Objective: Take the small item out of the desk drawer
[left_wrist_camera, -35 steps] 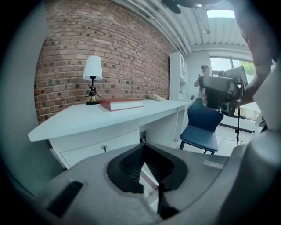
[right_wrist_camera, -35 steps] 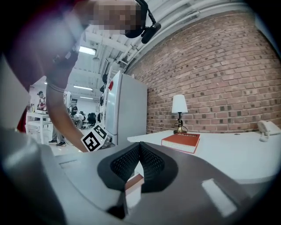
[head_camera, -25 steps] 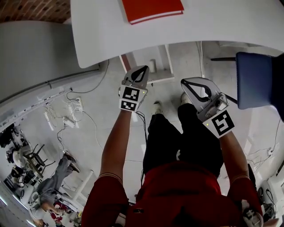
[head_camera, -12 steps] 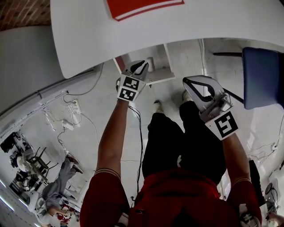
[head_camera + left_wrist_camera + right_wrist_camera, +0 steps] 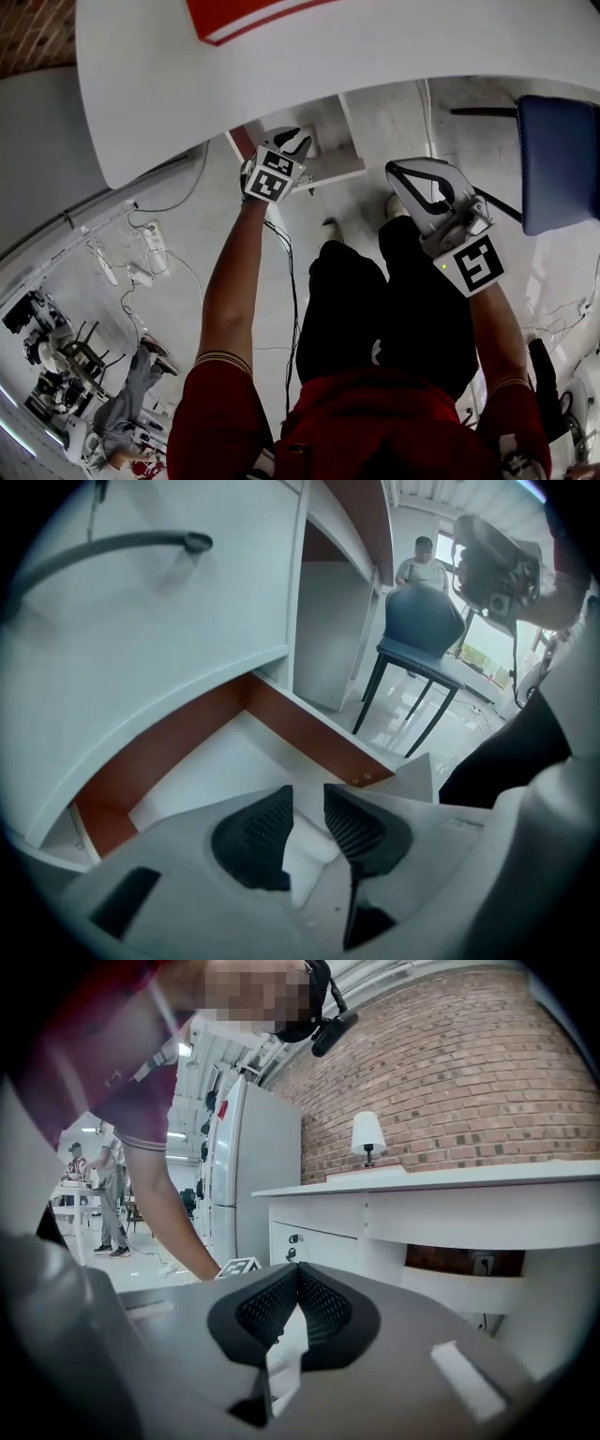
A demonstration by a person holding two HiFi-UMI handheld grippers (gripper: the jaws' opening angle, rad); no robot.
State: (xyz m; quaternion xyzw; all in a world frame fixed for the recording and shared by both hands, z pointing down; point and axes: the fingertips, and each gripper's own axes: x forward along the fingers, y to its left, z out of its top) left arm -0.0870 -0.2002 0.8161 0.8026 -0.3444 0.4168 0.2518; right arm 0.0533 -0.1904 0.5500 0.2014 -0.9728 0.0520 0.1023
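The white desk (image 5: 422, 47) fills the top of the head view. Under its front edge an open drawer (image 5: 323, 155) shows a white floor and red-brown side walls (image 5: 309, 728). My left gripper (image 5: 291, 142) is held out at the drawer's left end. In the left gripper view it (image 5: 307, 797) hovers over the drawer floor (image 5: 220, 761); its jaws are opening, with a clear gap and nothing between the pads. No small item shows in the visible part of the drawer. My right gripper (image 5: 412, 183) hangs over my lap, and its pads (image 5: 298, 1288) meet, shut on nothing.
A red book (image 5: 253, 14) lies on the desk top. A blue chair (image 5: 558, 159) stands at the right, and also shows as a blue chair (image 5: 422, 621) in the left gripper view. A grey bar handle (image 5: 112, 547) sits on the white panel above the drawer. Cables and a power strip (image 5: 150, 239) lie on the floor at left.
My left gripper has reached forward and up to the drawer under the desk edge. The right gripper has stayed almost still.
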